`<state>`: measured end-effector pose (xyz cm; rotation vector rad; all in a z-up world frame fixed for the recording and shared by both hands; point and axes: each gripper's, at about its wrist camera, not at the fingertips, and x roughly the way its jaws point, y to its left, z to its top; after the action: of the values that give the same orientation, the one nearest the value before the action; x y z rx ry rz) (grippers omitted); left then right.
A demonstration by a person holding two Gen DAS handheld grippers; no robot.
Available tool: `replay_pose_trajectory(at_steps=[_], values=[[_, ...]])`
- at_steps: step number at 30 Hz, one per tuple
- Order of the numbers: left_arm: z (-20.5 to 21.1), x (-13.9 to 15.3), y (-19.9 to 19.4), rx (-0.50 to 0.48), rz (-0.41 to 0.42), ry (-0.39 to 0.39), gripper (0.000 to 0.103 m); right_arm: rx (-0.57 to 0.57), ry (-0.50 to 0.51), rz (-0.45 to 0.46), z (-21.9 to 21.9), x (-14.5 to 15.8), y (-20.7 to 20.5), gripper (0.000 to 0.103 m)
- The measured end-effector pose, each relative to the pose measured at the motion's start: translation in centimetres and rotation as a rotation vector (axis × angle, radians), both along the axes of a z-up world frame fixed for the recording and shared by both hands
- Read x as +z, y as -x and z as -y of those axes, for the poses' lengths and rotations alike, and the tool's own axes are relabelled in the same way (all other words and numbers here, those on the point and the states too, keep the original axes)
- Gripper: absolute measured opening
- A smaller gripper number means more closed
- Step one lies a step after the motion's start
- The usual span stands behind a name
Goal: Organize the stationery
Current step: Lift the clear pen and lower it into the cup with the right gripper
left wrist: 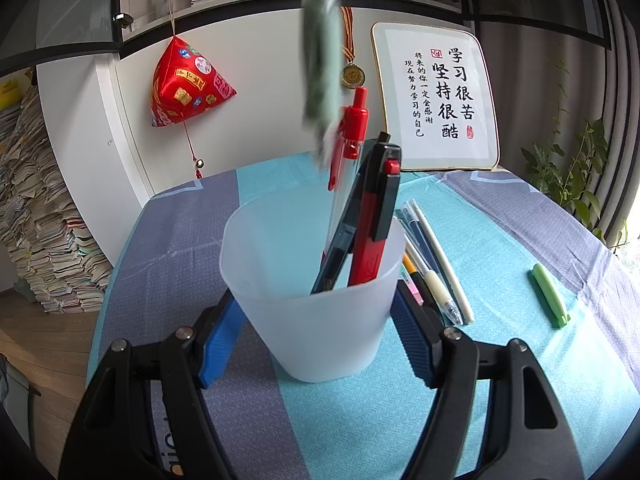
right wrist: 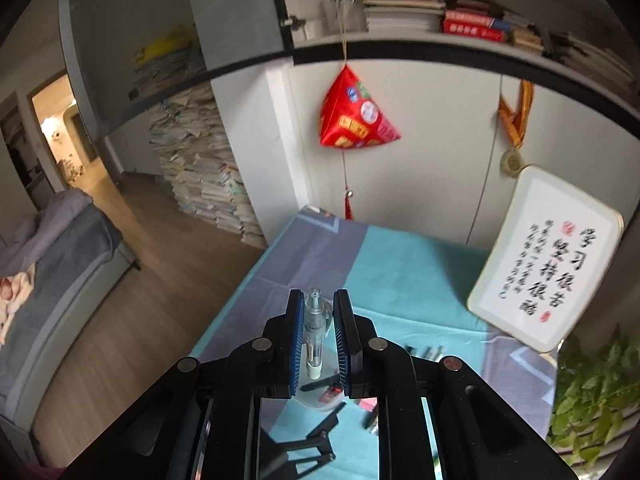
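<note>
Now: left gripper (left wrist: 316, 336) clamps cup (left wrist: 312, 300), upright on table (left wrist: 500, 360); red pens (left wrist: 370, 216) already lean inside. Right gripper (right wrist: 317, 334), jaws narrow, holds clear pen (right wrist: 314, 332), high above cup. Blurred streak (left wrist: 320, 60) in left view probably that pen. Loose pens (left wrist: 432, 272) and green marker (left wrist: 550, 296) wait beside cup. Advice: bring pen over mouth, tip end down, clear leaning pens, release low. Keep cup steady.
</note>
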<state>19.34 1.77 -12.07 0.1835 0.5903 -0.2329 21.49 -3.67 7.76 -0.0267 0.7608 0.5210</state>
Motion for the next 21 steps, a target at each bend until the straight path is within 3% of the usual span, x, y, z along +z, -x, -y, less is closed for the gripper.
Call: replay_pose_trajectory(at_steps=[11, 21], values=[[0.0, -0.1, 0.0, 0.000, -0.003, -0.004, 0.070, 0.013, 0.047, -0.101, -0.8, -6.4, -2.8, 0.016], [0.1, -0.2, 0.0, -0.002, -0.003, -0.007, 0.070, 0.037, 0.055, -0.149, -0.7, -8.0, -3.0, 0.016]])
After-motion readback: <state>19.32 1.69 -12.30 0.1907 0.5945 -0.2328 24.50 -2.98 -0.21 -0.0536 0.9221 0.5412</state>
